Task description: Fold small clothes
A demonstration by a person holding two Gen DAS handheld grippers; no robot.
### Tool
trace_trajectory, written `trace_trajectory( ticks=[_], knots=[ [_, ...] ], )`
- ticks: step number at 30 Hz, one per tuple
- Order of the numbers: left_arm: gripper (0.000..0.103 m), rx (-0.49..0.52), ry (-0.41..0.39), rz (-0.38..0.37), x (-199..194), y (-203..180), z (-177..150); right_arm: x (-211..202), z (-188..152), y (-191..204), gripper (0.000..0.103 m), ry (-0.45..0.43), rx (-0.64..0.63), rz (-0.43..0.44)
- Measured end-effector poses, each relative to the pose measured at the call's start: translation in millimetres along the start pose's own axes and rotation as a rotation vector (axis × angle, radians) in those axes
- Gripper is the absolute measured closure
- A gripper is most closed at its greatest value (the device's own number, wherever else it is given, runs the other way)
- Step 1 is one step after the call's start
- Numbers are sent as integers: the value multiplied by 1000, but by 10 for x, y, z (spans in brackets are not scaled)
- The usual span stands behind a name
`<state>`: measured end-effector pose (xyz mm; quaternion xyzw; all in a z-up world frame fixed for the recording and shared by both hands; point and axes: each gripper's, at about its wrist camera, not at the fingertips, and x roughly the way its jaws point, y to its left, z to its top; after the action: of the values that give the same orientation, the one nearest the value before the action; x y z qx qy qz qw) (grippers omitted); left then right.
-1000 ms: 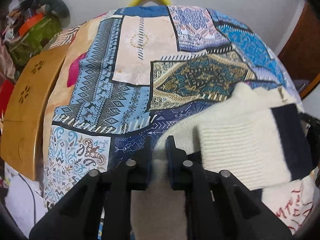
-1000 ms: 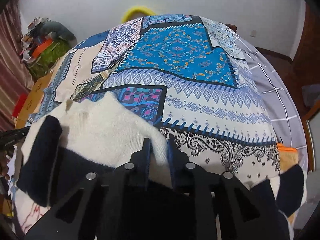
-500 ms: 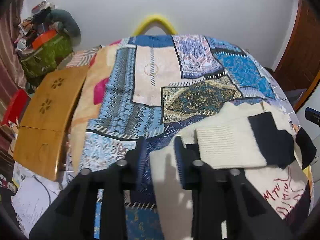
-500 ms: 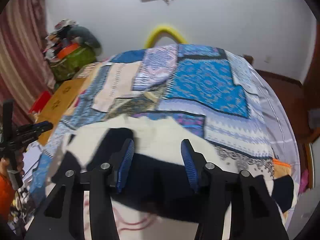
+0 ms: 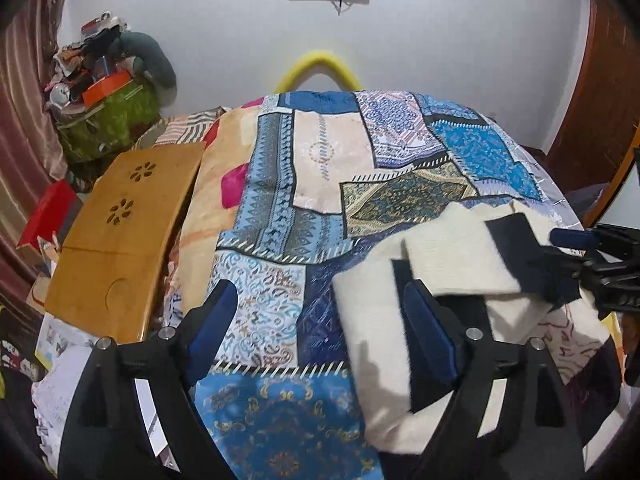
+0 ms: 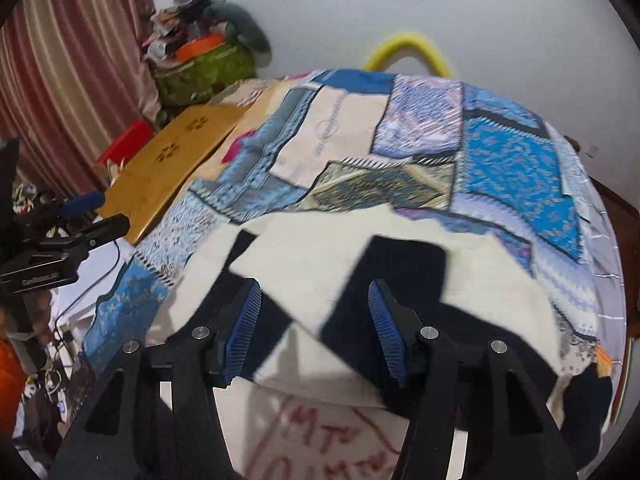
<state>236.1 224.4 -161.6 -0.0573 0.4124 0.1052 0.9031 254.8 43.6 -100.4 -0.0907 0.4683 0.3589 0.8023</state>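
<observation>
Garment: a small cream knitted sweater with navy cuffs and red lettering (image 6: 328, 256) lies on the bed's patchwork quilt of blue, beige and teal panels (image 5: 320, 184), near the quilt's near edge; both sleeves are laid across the chest, so the sleeve folds look done.
Left gripper (image 5: 320, 332): fingers spread wide, holding nothing, hovering over the quilt just beside the sweater's left edge, apparently clear of the cloth so the fold lies undisturbed.
Right gripper (image 6: 314, 332): fingers apart and empty, poised above the sweater's crossed navy cuffs.
Lettering: it sits at the hem end, nearest the quilt's near edge.
Likely next: taking the hem to fold the body toward the collar.
Risk: the loose sleeves could slide off the quilt-side fold.
</observation>
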Motion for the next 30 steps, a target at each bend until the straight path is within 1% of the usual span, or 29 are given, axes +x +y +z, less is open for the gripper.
trace_trajectory(
  ticks=[5,9,13,16,20,21,22,23,25,26,28,30],
  knots=[
    [17,16,41,19,120,56,-154,361,0,260,50,80,-45,4],
    [17,27,88,12,282,91,-271,615,-7,441,50,129,-92,6],
    [17,41,126,8,434,91,-353,797,7,562,50,151,-164,-26],
    [17,41,148,1,532,96,-394,922,21,569,50,163,-169,-27],
    [17,31,176,-9,632,106,-428,1013,36,557,50,152,-171,-27],
    [17,30,180,-11,646,103,-433,1017,37,539,54,150,-165,-26],
    [17,29,183,-11,656,98,-432,1008,39,537,65,144,-161,-31],
    [17,28,185,-12,664,98,-433,993,43,525,72,138,-153,-42],
    [17,25,190,-15,673,82,-429,968,60,461,90,133,-128,-39],
    [17,22,192,-16,672,77,-425,956,68,430,94,131,-115,-34],
    [17,18,196,-21,660,57,-417,904,74,363,95,124,-84,-19],
    [17,22,193,-22,618,14,-401,809,73,324,95,95,-67,-20]
  ],
)
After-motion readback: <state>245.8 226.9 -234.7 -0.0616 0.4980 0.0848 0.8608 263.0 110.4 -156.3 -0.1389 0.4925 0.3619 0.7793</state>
